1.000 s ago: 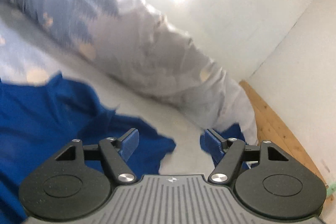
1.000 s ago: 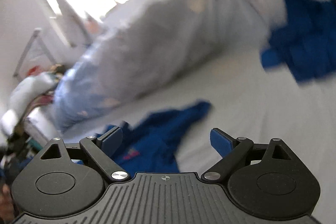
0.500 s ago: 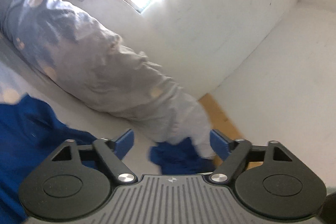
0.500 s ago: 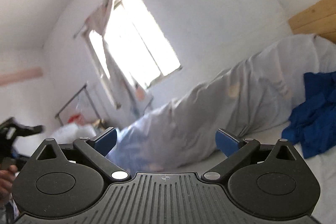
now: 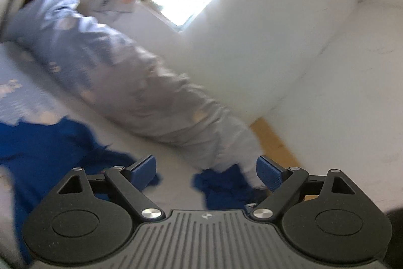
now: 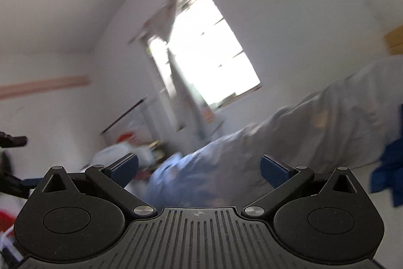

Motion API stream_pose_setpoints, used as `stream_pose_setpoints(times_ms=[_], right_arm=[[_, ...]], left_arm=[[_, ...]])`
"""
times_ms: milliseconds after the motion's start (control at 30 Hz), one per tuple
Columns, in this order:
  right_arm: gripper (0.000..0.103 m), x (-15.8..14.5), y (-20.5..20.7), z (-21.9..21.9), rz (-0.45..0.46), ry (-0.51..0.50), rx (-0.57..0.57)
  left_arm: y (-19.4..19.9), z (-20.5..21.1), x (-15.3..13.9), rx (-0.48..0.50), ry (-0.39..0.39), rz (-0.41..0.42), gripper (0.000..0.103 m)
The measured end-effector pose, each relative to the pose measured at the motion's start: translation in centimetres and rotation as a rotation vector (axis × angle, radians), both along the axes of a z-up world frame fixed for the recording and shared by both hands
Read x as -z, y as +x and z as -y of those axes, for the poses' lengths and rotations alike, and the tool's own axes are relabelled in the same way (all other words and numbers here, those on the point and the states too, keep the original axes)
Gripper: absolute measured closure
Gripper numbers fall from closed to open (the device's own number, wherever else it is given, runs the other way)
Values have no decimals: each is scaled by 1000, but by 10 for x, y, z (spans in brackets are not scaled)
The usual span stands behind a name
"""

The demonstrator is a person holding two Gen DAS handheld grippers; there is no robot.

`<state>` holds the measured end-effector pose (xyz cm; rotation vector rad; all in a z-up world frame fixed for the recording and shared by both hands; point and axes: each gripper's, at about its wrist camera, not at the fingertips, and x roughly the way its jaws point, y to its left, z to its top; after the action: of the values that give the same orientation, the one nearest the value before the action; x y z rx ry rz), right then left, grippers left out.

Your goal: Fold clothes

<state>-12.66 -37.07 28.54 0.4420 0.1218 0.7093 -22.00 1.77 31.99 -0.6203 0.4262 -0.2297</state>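
Right hand-held gripper (image 6: 199,169) tilted higher, empty

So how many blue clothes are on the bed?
2 that I can see. One big blue garment lies at the left, and a smaller blue piece sits against the rolled duvet, between the left tool's open fingers. More may be hidden.
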Motion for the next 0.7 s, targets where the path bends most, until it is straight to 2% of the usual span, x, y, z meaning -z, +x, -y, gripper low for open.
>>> stream_pose_setpoints(times_ms=[67,133,200,267,367,433,500,567,700], right_arm=[[0,10,11,-25,-54,-84,-110],[0,36,21,-62,-135,-228,-238],[0,77,25,-102,-247,-355,-381],[1,120,15,-136,-327,-421,-507],[3,183,-13,-191,-399,-596,-698],[9,213,-38,-225,-420,-805,-750],[15,236,-53,-242,-422,-928,-789],[15,247,-59,-243,-415,-966,-800],[17,252,-60,-240,-401,-980,-797]], left_arm=[[-9,4,28,-17,67,-27,11],[-16,8,66,-27,128,-77,11],[-16,7,104,-31,120,-146,12],[-16,3,135,-37,96,-196,12],[-9,-1,173,-57,96,-238,12],[-9,-4,183,-70,98,-259,12],[-14,-8,189,-75,84,-278,12],[-23,-12,188,-71,38,-322,12],[-49,-17,187,-44,-39,-441,12]])
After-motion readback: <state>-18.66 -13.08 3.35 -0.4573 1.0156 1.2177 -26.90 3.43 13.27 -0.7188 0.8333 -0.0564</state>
